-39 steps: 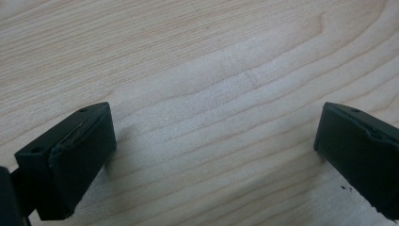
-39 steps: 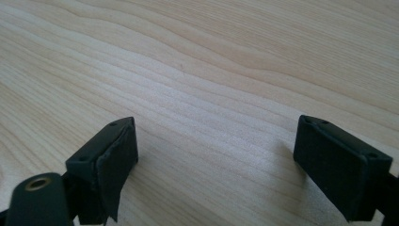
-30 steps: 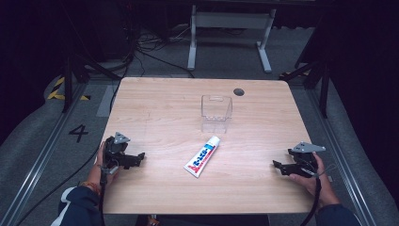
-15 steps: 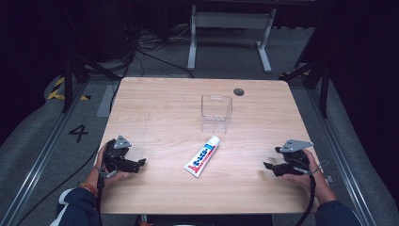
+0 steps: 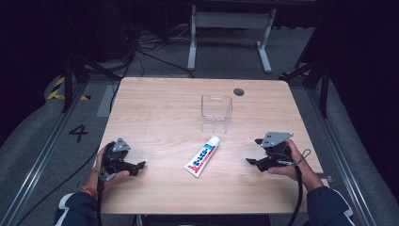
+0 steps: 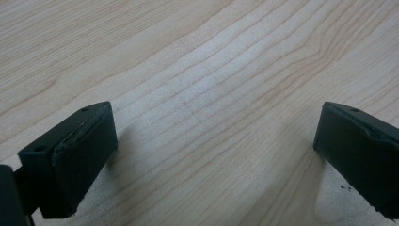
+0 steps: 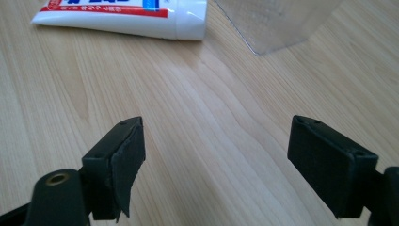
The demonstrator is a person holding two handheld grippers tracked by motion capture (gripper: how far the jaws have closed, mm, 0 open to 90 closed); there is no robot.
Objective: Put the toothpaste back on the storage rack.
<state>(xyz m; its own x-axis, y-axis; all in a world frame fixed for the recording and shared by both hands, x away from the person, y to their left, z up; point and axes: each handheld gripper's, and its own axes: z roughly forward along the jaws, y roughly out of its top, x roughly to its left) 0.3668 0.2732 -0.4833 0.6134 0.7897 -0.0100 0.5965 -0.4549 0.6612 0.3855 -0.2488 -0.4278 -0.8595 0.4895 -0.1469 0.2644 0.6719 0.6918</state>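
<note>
Here, a white toothpaste tube (image 5: pixel 203 160) with red and blue print lies flat near the middle of the wooden counter (image 5: pixel 160 103), its cap end pointing toward 1 o'clock. Just beyond that cap, at about 12 o'clock from the tube, stands a clear plastic box (image 5: pixel 216 113), upright and apart from the tube. The left hand-held gripper (image 5: pixel 133 166) sits low over the counter at 9 o'clock from the tube, well apart from it; its own view shows both jaws spread wide with only bare wood grain between them. The right hand-held gripper (image 5: pixel 254 151) is at 3 o'clock from the tube, jaws likewise wide apart and holding nothing, aimed toward the tube's cap and the box's corner.
</note>
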